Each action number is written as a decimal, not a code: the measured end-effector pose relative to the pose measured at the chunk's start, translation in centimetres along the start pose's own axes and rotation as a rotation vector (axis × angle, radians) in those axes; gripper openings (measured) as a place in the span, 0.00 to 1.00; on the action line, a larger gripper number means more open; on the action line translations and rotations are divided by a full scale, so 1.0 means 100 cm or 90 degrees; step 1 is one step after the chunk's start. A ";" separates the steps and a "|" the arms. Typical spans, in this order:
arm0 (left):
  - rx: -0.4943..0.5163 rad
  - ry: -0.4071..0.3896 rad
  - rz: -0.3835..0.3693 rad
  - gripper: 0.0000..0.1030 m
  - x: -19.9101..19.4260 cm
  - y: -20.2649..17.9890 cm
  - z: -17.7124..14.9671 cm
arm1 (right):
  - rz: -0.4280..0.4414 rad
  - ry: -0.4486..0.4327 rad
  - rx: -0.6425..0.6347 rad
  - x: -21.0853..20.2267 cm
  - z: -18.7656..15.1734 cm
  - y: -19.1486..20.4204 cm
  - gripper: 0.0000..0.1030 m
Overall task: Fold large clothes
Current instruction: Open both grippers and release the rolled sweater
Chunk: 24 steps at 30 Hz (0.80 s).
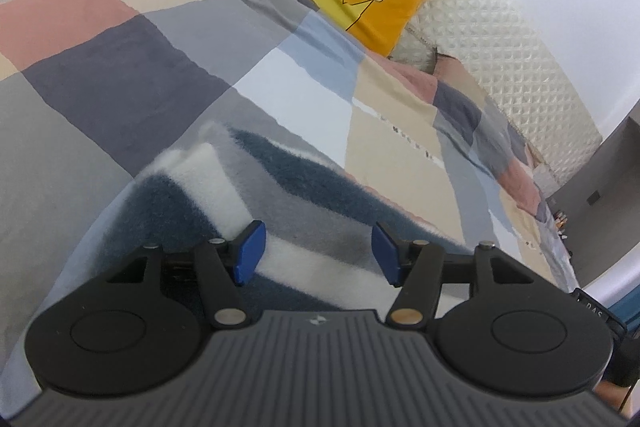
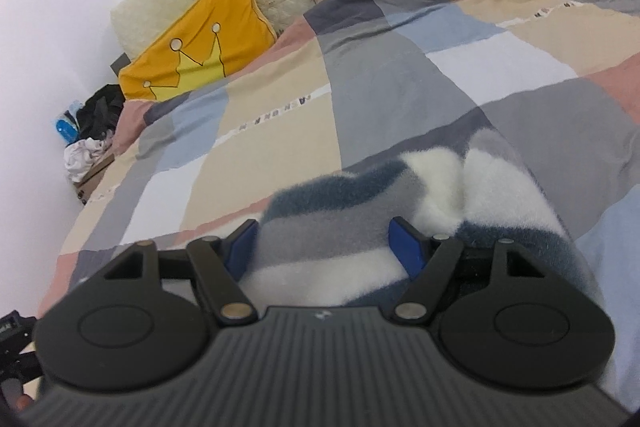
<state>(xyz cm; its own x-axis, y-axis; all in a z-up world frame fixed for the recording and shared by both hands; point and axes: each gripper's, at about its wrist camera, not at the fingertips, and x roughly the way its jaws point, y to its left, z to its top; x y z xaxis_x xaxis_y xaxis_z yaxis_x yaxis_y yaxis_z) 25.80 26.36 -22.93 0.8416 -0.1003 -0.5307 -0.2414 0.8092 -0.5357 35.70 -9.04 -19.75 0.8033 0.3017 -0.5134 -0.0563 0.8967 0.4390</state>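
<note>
The fleece (image 1: 280, 187) lay on the quilt (image 1: 120, 75), directly ahead of and under both grippers. The left gripper (image 1: 318, 253) stood released, its pads wide apart over a white stripe, gripping nothing, probably poised to take an edge. The right gripper (image 2: 326, 247) was likewise spread, with bunched fleece (image 2: 360, 227) bulging between its pads (image 2: 408, 247) but not pinched. Both seemed set low and level so the cloth could be caught at two points. A cushion (image 2: 192, 59) leaned well ahead, to the left.
</note>
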 end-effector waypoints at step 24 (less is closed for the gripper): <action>0.158 -0.008 0.104 0.68 -0.004 -0.018 -0.018 | -0.146 0.018 0.047 0.001 0.006 -0.050 0.34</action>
<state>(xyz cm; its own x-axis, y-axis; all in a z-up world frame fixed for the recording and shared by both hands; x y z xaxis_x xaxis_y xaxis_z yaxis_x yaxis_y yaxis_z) 25.04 23.93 -22.98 0.8073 0.0494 -0.5880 -0.2501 0.9313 -0.2650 36.41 -13.71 -21.52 0.7731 0.1033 -0.6258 0.1699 0.9169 0.3612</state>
